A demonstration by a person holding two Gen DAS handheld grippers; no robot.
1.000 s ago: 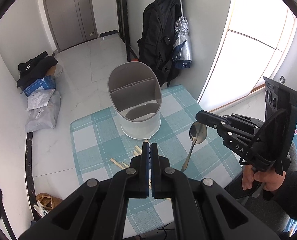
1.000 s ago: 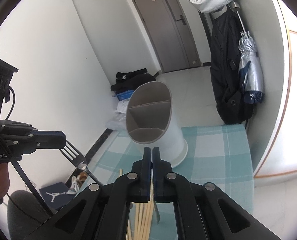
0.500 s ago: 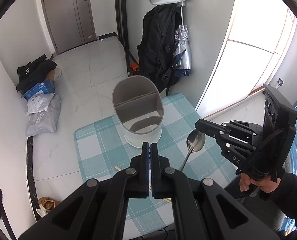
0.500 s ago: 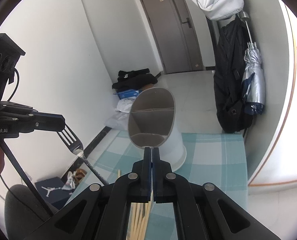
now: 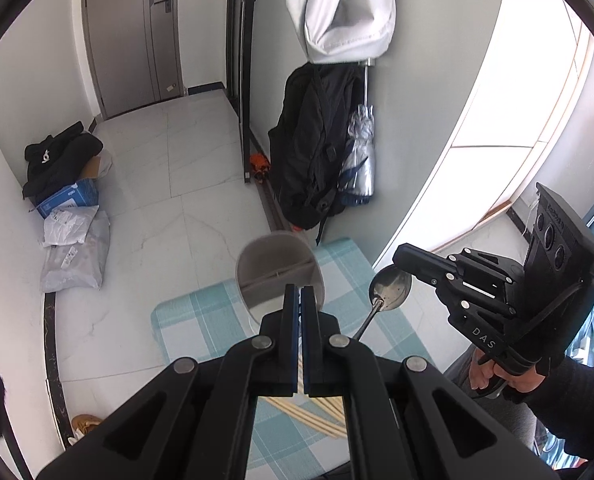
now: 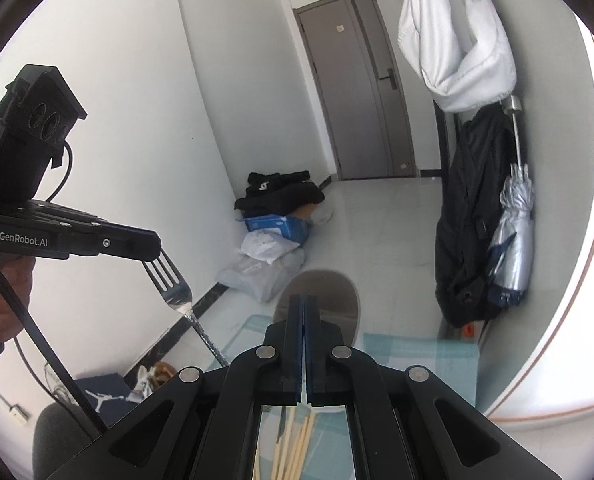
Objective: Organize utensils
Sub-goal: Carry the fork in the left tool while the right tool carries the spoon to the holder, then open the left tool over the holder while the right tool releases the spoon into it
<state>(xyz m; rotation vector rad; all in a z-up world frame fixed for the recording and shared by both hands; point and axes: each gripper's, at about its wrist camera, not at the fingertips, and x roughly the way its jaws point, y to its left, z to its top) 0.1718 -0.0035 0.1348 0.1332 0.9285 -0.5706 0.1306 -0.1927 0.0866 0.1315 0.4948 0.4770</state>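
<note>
Spoon (image 5: 391,288) pinched by its bowl in the right hand-held gripper (image 5: 403,260), handle hanging down and left toward the worktop (image 5: 201,320). Fork (image 6: 169,280) pinched at its tines in the left hand-held gripper (image 6: 153,246), twisted handle slanting down to the right. Both are clear of the worktop, in the air on either side of the holder (image 5: 279,276).

Versus a second ago: both grippers are higher and further back, so the holder looks smaller and lower in each view and more floor and wall show. Spoon and fork went up with them, grip unchanged. Jaws were pressed together then and are now.

Spoon: shiny metal, oval bowl, thin stem. Fork: metal, four tines, rope-like handle. Holder: grey-white, oval mouth, a divider splitting it into two compartments, standing on the teal checked cloth of the worktop; contents cannot be made out. Chopsticks (image 5: 317,412), pale wood, lie loose on the cloth near the front edge, well apart from the holder; also seen under the right gripper's body (image 6: 293,444).

Around: a person's hand (image 5: 493,372) on the right gripper's handle, dark sleeve. Black backpack (image 5: 313,152) and folded umbrella (image 5: 359,164) hang on the wall, white cloth (image 5: 345,12) above them. Bags and a blue box (image 5: 69,200) on the floor by the door (image 5: 133,32).
</note>
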